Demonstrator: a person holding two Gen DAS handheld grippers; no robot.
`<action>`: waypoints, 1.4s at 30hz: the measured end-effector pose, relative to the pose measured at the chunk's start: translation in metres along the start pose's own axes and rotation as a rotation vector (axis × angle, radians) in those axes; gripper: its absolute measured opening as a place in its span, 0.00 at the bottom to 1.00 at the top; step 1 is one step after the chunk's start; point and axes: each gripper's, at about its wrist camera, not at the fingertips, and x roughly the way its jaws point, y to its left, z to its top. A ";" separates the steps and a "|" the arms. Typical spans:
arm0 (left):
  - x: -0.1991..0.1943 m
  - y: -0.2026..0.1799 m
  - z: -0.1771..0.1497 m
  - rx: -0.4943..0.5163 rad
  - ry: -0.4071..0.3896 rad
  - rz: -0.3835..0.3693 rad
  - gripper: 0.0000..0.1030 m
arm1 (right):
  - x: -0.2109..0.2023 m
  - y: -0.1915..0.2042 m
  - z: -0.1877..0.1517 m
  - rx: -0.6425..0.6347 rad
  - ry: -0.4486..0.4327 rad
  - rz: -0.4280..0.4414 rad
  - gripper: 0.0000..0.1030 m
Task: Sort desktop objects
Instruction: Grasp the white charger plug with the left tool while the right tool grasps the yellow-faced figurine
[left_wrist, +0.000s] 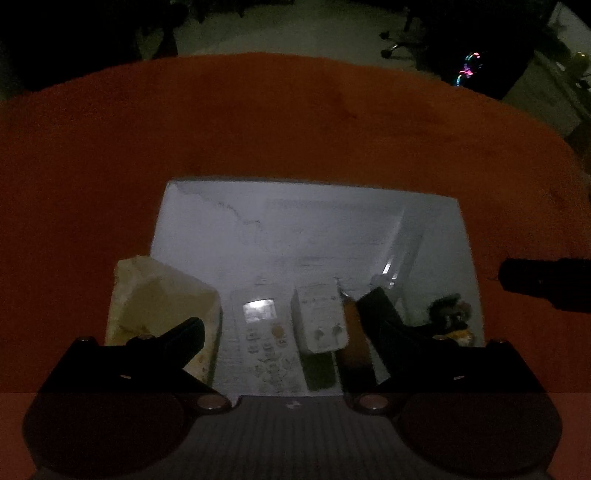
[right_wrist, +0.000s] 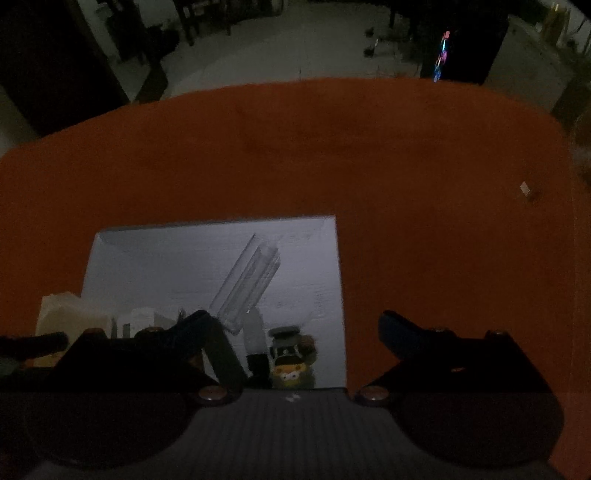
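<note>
Nearest us, our left gripper is hovering with jaws apart over a white tray on the orange table. Lying side by side in the tray's near part are a remote control and a white plug adapter; a clear tube is leaning farther right. Our right gripper is also hanging with jaws apart over the tray's right edge, above a small toy.

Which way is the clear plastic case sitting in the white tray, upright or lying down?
Lying down. The clear plastic case rests flat along the floor of the white tray, running diagonally. Whether it is full or empty cannot be told.
</note>
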 end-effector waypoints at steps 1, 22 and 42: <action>0.002 0.001 0.000 -0.002 -0.001 0.001 1.00 | 0.005 -0.002 0.002 0.014 0.015 0.008 0.91; 0.053 -0.006 0.006 0.011 0.045 -0.033 1.00 | 0.064 -0.017 -0.001 0.035 0.089 0.099 0.66; 0.063 -0.002 0.000 0.044 0.038 -0.040 0.97 | 0.088 -0.016 -0.014 -0.048 0.166 0.062 0.65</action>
